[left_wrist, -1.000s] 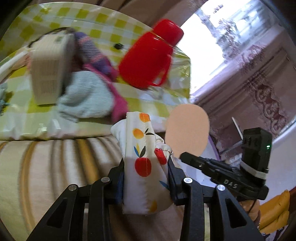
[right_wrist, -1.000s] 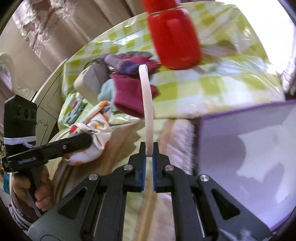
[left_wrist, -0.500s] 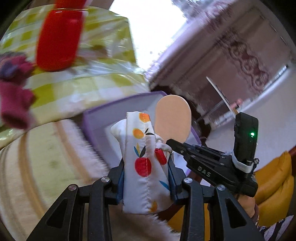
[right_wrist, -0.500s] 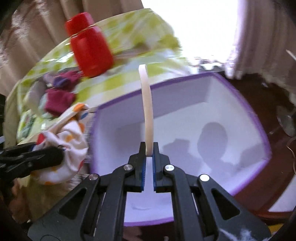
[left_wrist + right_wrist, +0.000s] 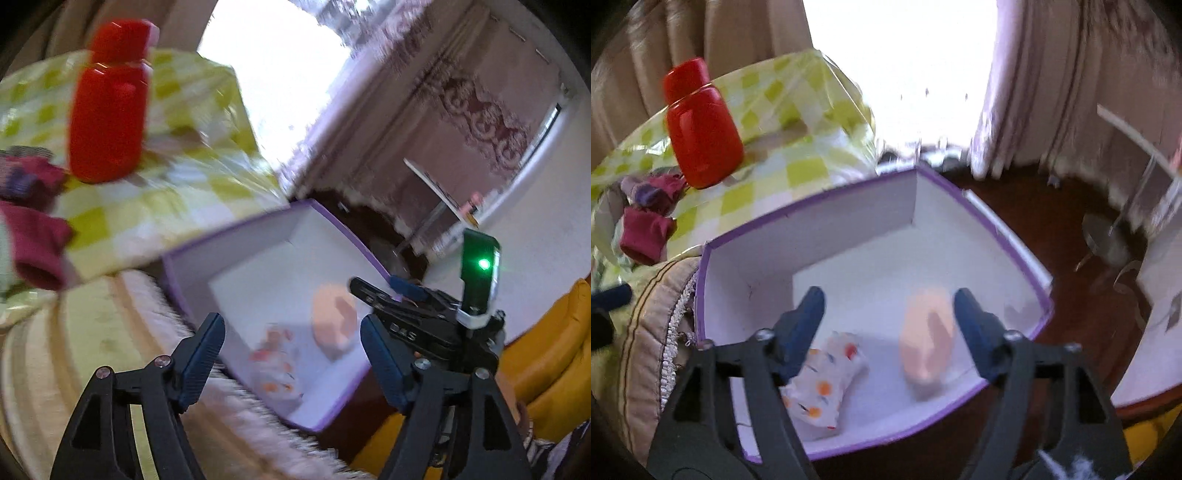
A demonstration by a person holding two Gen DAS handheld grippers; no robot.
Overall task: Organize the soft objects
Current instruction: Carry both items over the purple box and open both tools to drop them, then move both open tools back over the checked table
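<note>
Table [image 5: 798, 162] under a green-and-white checked cloth stands behind; a padded striped cushion [image 5: 646, 332] lies at its near side. A white box with a purple rim [image 5: 812, 221] sits beside the cushion, open at the top. A red flask [image 5: 701, 129] stands upright on the cloth, with maroon and purple knitted items [image 5: 646, 236] heaped near it. Left gripper [image 5: 291, 354]: jaws wide, just opened, nothing between the pads. Right gripper [image 5: 890, 325]: jaws wide, just opened, likewise gripping nothing. Inside the box, on its floor, lie a fruit-print fabric pouch [image 5: 823, 387] and a peach-coloured pad [image 5: 925, 343], apart from each other, both blurred.
</note>
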